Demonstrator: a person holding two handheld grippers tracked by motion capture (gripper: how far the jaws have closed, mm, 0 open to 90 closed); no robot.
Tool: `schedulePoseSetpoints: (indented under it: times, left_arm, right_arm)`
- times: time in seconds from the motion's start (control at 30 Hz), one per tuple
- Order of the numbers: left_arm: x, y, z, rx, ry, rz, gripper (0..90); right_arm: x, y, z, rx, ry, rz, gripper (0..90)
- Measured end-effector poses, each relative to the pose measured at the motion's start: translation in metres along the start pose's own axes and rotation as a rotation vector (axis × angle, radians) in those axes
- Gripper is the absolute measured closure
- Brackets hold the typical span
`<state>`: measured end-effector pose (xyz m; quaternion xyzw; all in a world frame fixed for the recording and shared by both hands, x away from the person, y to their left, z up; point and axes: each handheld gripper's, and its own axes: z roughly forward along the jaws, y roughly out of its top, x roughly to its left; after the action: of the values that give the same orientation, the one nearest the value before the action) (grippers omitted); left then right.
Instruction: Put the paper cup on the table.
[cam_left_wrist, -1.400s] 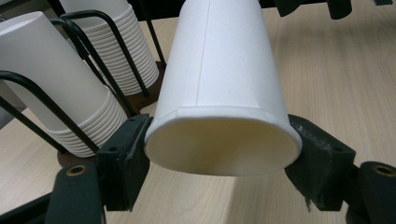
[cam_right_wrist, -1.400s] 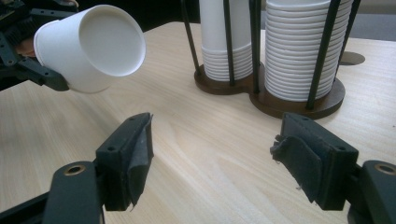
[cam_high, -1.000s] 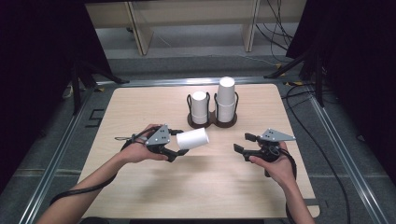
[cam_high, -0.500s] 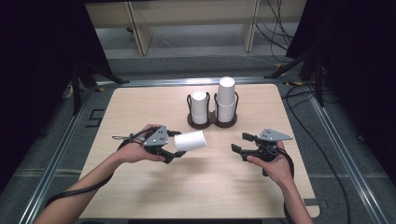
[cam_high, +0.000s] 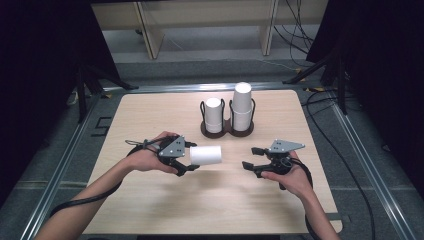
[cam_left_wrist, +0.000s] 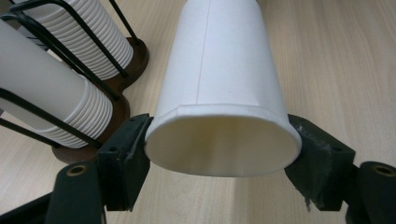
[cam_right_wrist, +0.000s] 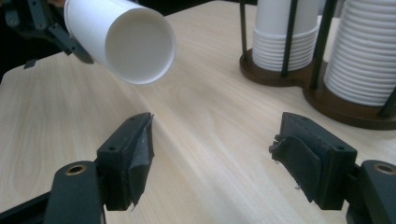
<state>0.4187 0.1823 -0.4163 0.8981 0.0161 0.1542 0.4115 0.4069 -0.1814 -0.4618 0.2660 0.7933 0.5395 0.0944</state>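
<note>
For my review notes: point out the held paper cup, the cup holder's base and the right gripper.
paper cup (cam_high: 206, 154), high view, side wall.
cup holder base (cam_right_wrist: 275, 74), right gripper view, brown rim.
right gripper (cam_high: 252, 158), high view, between fingertips.

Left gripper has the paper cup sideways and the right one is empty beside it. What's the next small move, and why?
Probably bring the right gripper across to the paper cup and close on its free end. The left gripper is clamped on one end, the cup lies level above the table with its other end facing the right gripper, whose jaws stand open and empty, so a handover looks ready.
</note>
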Motion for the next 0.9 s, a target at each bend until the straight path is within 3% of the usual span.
schedulePoseSetpoints:
  times: [0.03,0.07,0.1,0.3,0.33,0.37,0.47,0.53,0.57,0.9]
  left_arm:
    - [0.0,0.001,0.001,-0.001,0.0,0.006,27.1]
    - [0.001,0.003,0.001,-0.002,-0.001,0.016,27.2]
    - [0.002,0.005,0.002,-0.002,-0.002,0.026,27.2]
    - [0.003,0.01,0.001,0.022,-0.028,0.05,27.2]
    - [0.002,0.01,0.001,0.017,-0.027,0.053,27.3]
    - [0.002,0.01,0.001,0.023,-0.032,0.059,27.3]
    - [0.0,0.012,0.003,0.029,-0.051,0.069,27.3]
    - [0.0,0.013,0.003,0.031,-0.059,0.073,27.3]
    - [0.0,0.014,0.002,0.051,-0.069,0.079,27.3]
    - [0.0,0.021,0.006,0.072,-0.086,0.103,27.4]
  right_arm:
    - [0.001,-0.001,0.002,-0.007,0.012,0.002,27.8]
    - [0.004,-0.001,0.0,0.017,0.003,0.035,27.7]
    - [0.002,0.0,0.001,0.015,0.017,0.0,27.8]
    - [0.006,0.002,0.002,0.015,0.033,-0.019,27.9]
    - [0.008,0.002,0.004,0.005,0.048,-0.004,27.9]
    - [0.008,0.003,0.003,0.025,0.041,-0.028,27.9]
    - [0.011,0.003,0.004,0.034,0.05,-0.022,28.0]
    - [0.01,0.004,0.005,0.037,0.05,-0.05,28.0]
    - [0.01,0.004,0.005,0.04,0.056,-0.051,28.0]
    - [0.012,0.005,0.006,0.056,0.068,-0.06,28.0]
